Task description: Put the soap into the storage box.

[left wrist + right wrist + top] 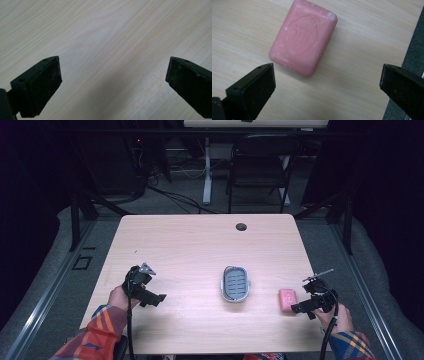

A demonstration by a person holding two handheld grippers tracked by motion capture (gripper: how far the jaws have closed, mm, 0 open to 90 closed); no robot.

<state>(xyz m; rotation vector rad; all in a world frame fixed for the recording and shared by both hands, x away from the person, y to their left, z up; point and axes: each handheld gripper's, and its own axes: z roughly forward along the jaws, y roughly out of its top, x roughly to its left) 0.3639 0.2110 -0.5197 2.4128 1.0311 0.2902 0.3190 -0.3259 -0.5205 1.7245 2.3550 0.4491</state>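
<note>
Pink soap (303, 37) lies flat on the table (190, 245), just past the right gripper (327, 82). The right gripper view shows an oval stamp pressed into its top and small white flecks on it. The jaws are wide apart with nothing between them, and the soap is not touching either one. That view also shows the table's edge just by one jaw, with grey floor past it.

From the high view the soap (287, 299) is a small pink block near the right edge of the table. The right gripper (306, 306) sits just right of it, held by a hand in a plaid sleeve.

On the left side, the left gripper (152, 297) is held low over the wood, well apart from the soap. The left gripper view shows its jaws spread wide, with bare pale wood grain under them and nothing held (113, 75).

Between the two grippers, near the middle of the table, sits a grey dish (235, 283) with slots in its floor. It has open wood all around it.

Farther off, the table is bare up to a small round hole (241, 226) near the far edge.

Past the table, on the grey floor, stand a black chair (257, 170) and a white leg of another table (207, 170). Cables lie on the floor. The room is dark at both sides.
</note>
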